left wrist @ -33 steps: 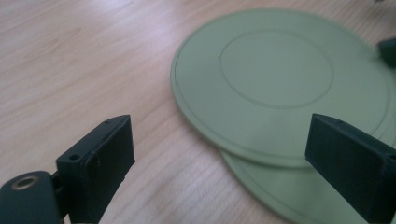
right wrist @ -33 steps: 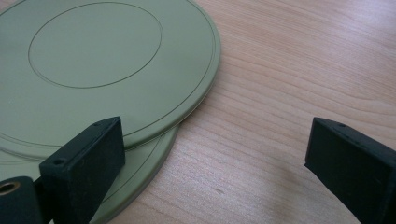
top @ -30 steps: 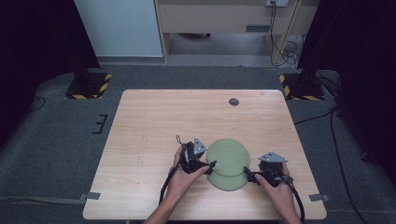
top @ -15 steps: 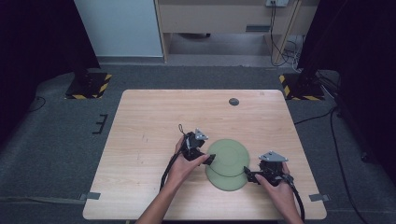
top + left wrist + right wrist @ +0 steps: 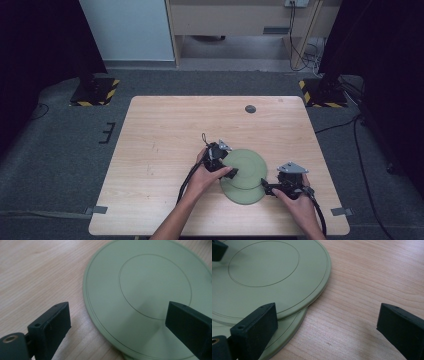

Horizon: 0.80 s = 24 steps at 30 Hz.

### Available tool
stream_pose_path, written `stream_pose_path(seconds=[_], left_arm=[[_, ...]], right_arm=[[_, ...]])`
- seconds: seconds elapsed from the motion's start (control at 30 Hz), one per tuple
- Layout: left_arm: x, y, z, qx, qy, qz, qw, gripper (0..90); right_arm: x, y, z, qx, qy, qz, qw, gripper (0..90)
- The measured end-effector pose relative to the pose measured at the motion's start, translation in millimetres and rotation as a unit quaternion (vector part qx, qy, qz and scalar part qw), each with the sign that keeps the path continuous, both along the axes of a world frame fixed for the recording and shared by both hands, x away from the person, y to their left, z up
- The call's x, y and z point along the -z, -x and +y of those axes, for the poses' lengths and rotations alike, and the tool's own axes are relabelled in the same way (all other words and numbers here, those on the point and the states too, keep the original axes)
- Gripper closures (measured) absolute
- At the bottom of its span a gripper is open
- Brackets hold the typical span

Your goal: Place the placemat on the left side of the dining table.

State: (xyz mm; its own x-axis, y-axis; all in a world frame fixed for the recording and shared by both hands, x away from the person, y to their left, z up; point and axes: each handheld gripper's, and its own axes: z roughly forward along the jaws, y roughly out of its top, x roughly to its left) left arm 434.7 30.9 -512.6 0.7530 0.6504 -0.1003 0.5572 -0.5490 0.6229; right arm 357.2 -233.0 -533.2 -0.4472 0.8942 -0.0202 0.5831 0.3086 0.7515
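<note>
Two pale green plates lie stacked near the table's front edge. The upper plate [image 5: 247,165] sits shifted toward the far side, so the lower plate [image 5: 245,195] shows beneath it. My left gripper [image 5: 227,167] is at the plates' left rim, open. In the left gripper view its jaws [image 5: 120,325] stand wide apart, one over the wood and one over the upper plate [image 5: 150,287]. My right gripper [image 5: 267,189] is at the right rim, open. In the right gripper view [image 5: 328,327] one jaw overlaps the upper plate [image 5: 262,277] and lower plate [image 5: 287,340].
The light wooden table [image 5: 165,145] has a small dark round disc [image 5: 250,109] near its far edge. Grey carpet surrounds the table, with a black stand base [image 5: 95,90] at the far left and cables at the far right.
The upper plate has slid toward the far side, uncovering the front of the lower plate. My left gripper moved away from the person and to the right. The right gripper stayed put.
</note>
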Motion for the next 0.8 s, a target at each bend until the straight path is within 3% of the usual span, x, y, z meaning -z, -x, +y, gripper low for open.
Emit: stream_pose_path(seconds=[0.03,0.23,0.5,0.73,0.8], left_arm=[[4.0,-0.7,-1.4,0.001,-0.006,0.011,0.9999,5.1],[8.7,-5.5,1.8,-0.004,0.021,0.036,0.9991,3.0],[8.1,-2.7,-4.1,0.005,0.025,0.034,0.9991,7.2],[7.5,-2.4,-6.7,-0.001,0.021,0.035,0.9992,7.2],[5.2,-3.1,-5.8,-0.020,0.026,0.035,0.9988,11.4]], right_arm=[[-0.1,0.4,0.3,0.001,0.000,0.000,1.0000,3.5],[0.2,-0.3,-0.2,0.000,-0.002,0.001,1.0000,3.4],[0.2,0.0,-0.1,0.000,-0.001,0.000,1.0000,3.5],[0.3,0.0,0.0,0.000,-0.001,0.000,1.0000,3.5],[0.4,0.0,0.0,-0.001,0.001,-0.001,1.0000,3.5]])
